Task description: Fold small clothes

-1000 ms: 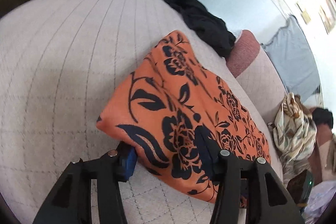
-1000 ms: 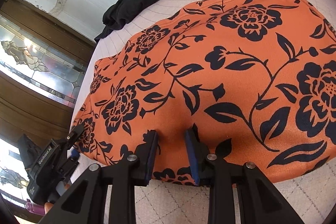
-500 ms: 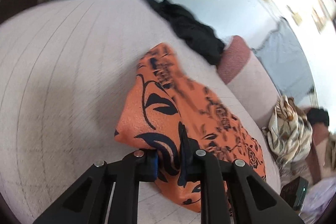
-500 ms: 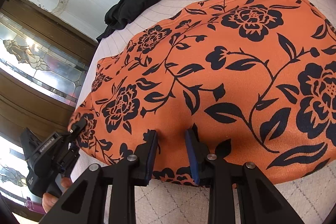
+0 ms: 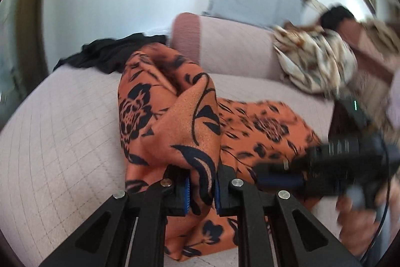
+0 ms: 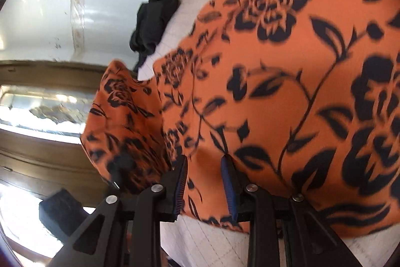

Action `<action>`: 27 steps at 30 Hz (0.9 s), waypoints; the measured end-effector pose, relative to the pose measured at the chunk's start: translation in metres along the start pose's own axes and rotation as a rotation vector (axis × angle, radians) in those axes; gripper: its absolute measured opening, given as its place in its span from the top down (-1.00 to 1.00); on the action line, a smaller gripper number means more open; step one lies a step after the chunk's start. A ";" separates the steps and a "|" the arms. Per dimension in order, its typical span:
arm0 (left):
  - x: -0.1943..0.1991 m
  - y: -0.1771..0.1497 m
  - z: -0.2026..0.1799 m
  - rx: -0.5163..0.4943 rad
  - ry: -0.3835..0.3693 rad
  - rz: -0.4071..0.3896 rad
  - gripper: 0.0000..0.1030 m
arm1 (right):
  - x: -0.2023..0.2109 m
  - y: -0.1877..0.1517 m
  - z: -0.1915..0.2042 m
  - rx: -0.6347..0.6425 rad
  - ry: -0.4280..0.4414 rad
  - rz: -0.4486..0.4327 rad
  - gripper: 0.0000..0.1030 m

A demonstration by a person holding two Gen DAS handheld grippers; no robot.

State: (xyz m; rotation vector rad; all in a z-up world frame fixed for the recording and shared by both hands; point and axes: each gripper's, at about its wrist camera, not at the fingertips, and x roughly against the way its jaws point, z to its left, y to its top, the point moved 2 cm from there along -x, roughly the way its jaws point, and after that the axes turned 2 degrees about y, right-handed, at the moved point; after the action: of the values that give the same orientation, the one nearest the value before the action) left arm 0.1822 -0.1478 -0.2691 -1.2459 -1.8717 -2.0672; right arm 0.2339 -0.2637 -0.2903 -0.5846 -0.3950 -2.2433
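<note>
Left gripper [image 5: 201,188] clamped a raised fold of the orange floral cloth [image 5: 175,116], right gripper [image 6: 203,182] pinched its edge; no lettering was readable.

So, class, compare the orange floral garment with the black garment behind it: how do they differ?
The orange floral garment is patterned with dark flowers; the black garment is plain. The orange one is pinched by the left gripper, whose jaws have just closed on a raised fold, and by the right gripper; the black one lies crumpled and untouched, farther back. Both rest on the same quilted cushion.
</note>
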 end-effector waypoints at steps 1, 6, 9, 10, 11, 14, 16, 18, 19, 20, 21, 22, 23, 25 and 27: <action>-0.001 -0.002 -0.005 -0.019 -0.004 0.008 0.72 | 0.003 0.003 0.001 0.001 0.013 -0.017 0.36; -0.002 -0.017 -0.025 -0.107 -0.010 0.052 0.73 | 0.025 0.022 0.011 0.009 0.113 -0.114 -0.31; -0.005 -0.023 -0.035 -0.161 0.005 0.066 0.73 | 0.032 0.039 0.013 -0.019 0.210 -0.185 -0.59; -0.005 -0.025 -0.038 -0.177 0.010 0.069 0.73 | 0.028 0.046 0.013 -0.024 0.233 -0.185 -0.59; -0.006 -0.027 -0.041 -0.195 0.017 0.071 0.73 | 0.020 0.055 0.013 -0.026 0.231 -0.183 -0.59; -0.007 -0.031 -0.047 -0.247 0.033 0.073 0.73 | -0.004 0.074 0.014 -0.024 0.191 -0.145 -0.59; -0.008 -0.034 -0.048 -0.267 0.035 0.079 0.73 | -0.021 0.087 0.015 -0.021 0.194 -0.098 -0.59; -0.007 -0.035 -0.049 -0.284 0.035 0.080 0.73 | -0.030 0.100 0.023 0.013 0.198 -0.087 -0.59; -0.009 -0.034 -0.050 -0.291 0.034 0.081 0.73 | -0.032 0.105 0.028 0.030 0.205 -0.086 -0.59; -0.010 -0.034 -0.051 -0.297 0.033 0.081 0.73 | -0.036 0.111 0.034 0.055 0.204 -0.076 -0.59; -0.010 -0.034 -0.052 -0.303 0.031 0.082 0.73 | -0.039 0.114 0.037 0.070 0.187 -0.062 -0.59; -0.011 -0.034 -0.052 -0.311 0.031 0.082 0.73 | -0.041 0.116 0.041 0.087 0.167 -0.047 -0.58; -0.011 -0.034 -0.053 -0.320 0.032 0.083 0.73 | -0.046 0.118 0.044 0.111 0.158 -0.033 -0.58; -0.010 -0.036 -0.054 -0.330 0.033 0.085 0.73 | -0.051 0.117 0.050 0.144 0.153 -0.005 -0.40; -0.015 -0.032 -0.053 -0.334 0.032 0.087 0.73 | -0.056 0.113 0.057 0.207 0.104 0.037 0.05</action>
State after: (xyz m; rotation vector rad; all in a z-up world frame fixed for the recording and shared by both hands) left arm 0.1475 -0.1921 -0.2993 -1.3218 -1.4700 -2.4048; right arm 0.3684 -0.2787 -0.2604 -0.3624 -0.5504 -2.1542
